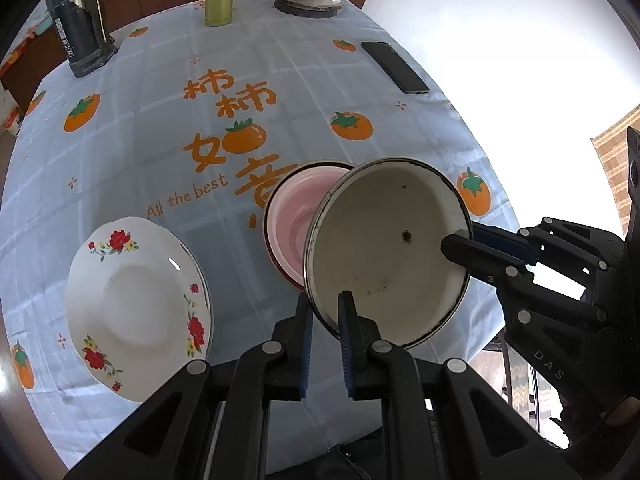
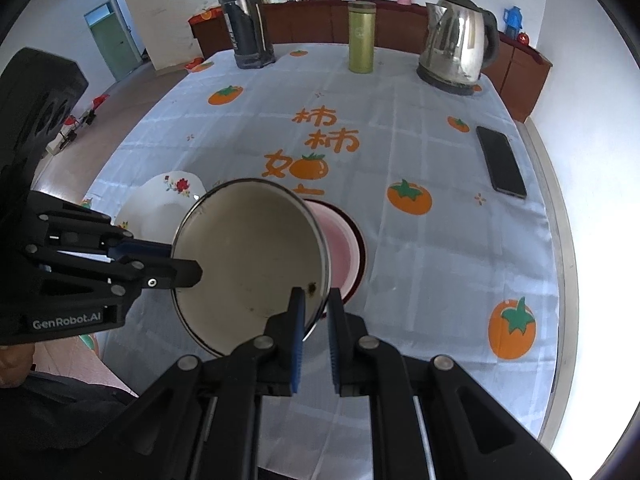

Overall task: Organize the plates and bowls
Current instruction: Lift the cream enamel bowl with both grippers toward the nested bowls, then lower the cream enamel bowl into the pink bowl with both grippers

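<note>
We're holding the enamel bowl point(image 1: 384, 252) tilted above the pink bowl point(image 1: 292, 220), left tool point(image 1: 326, 312) and right tool point(image 2: 316, 308) clamping opposite rims: stiff, light, probably slick and chip-prone.

The right gripper point(image 2: 316, 300) pinches the near rim of a cream enamel bowl point(image 2: 248, 256), tilted above the pink bowl point(image 2: 344, 244); the left gripper point(image 2: 188, 260) clamps its opposite rim (2 grips, 1 bowl). A floral plate point(image 2: 168, 196) lies on the surface point(image 2: 440, 248) behind.

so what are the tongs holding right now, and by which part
Both tongs hold the cream enamel bowl by its rim: the left tongs at one edge, the right tongs at the opposite edge.
</note>
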`<control>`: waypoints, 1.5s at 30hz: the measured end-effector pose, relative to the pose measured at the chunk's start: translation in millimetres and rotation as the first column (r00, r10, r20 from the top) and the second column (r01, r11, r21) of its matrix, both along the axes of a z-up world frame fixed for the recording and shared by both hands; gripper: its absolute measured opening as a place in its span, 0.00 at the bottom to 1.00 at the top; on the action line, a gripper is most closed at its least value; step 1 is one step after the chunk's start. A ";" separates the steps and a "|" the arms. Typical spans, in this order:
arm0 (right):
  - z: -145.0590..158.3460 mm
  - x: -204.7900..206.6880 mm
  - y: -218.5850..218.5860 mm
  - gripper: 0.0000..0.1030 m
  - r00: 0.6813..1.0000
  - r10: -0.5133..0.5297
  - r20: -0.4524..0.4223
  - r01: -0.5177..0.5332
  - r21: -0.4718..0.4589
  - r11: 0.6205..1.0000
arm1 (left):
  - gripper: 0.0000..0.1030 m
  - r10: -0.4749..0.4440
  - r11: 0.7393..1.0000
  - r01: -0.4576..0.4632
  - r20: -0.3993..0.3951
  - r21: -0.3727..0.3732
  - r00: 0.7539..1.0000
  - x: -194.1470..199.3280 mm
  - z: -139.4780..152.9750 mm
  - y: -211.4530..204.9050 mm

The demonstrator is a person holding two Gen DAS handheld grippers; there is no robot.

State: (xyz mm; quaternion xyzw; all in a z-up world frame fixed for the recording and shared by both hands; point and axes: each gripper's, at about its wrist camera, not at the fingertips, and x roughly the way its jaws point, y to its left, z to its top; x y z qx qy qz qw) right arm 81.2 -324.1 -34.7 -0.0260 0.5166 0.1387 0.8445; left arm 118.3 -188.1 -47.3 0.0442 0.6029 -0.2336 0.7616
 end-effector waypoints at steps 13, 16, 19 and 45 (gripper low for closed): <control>-0.9 11.3 1.5 0.11 1.000 0.011 0.008 -0.011 0.004 1.000 | 0.14 0.017 1.000 -0.017 0.009 0.016 1.000 9.7 0.0 -0.1; 0.6 12.0 2.2 0.11 1.000 0.015 0.013 -0.015 0.004 1.000 | 0.14 0.019 1.000 -0.019 0.012 0.018 1.000 10.4 1.0 0.1; 0.4 13.3 1.7 0.11 1.000 0.017 0.015 -0.017 0.003 1.000 | 0.14 0.021 1.000 -0.022 0.014 0.021 1.000 12.5 1.8 -0.7; -16.5 48.5 -4.8 0.11 1.000 0.008 -0.022 -0.008 -0.005 1.000 | 0.14 0.051 0.998 -0.050 -0.033 0.027 0.998 40.0 -12.1 -7.9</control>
